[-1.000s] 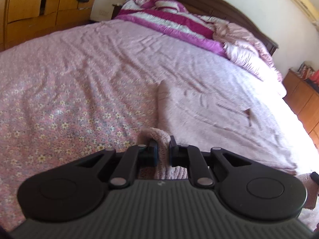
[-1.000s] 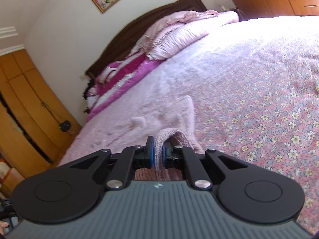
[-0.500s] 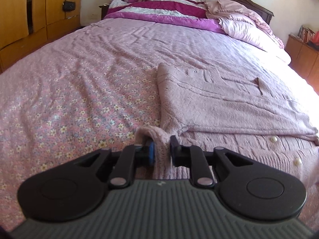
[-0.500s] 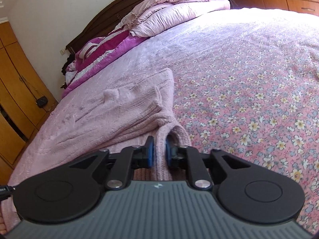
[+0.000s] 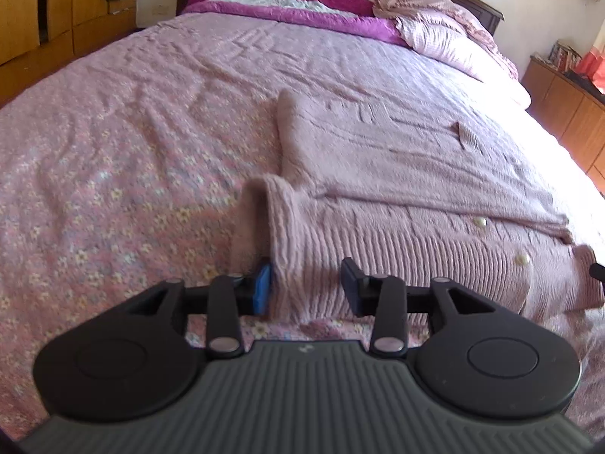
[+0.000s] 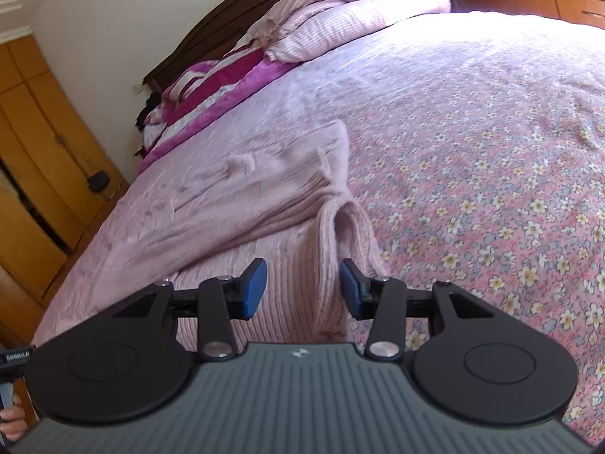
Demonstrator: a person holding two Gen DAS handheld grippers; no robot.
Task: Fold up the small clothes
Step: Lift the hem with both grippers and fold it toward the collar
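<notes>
— Both your grippers let go since half a second ago; what lay where?
— You left the pink ribbed knit cardigan (image 5: 397, 204) folded on the floral pink bedsheet (image 5: 113, 174). Your left gripper (image 5: 306, 283) and right gripper (image 6: 302, 287) stood spread wide, straddling its raised hem folds.

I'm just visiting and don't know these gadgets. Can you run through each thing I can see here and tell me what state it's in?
left gripper: open, knit cuff between its fingers, not clamped.
right gripper: open, the other cuff between its fingers.
pink knit cardigan: lying on the bed, partly folded, pearl buttons showing.
floral bedsheet: spread out, wrinkled.
striped magenta quilt: folded at the headboard.
wardrobe doors: shut.
</notes>
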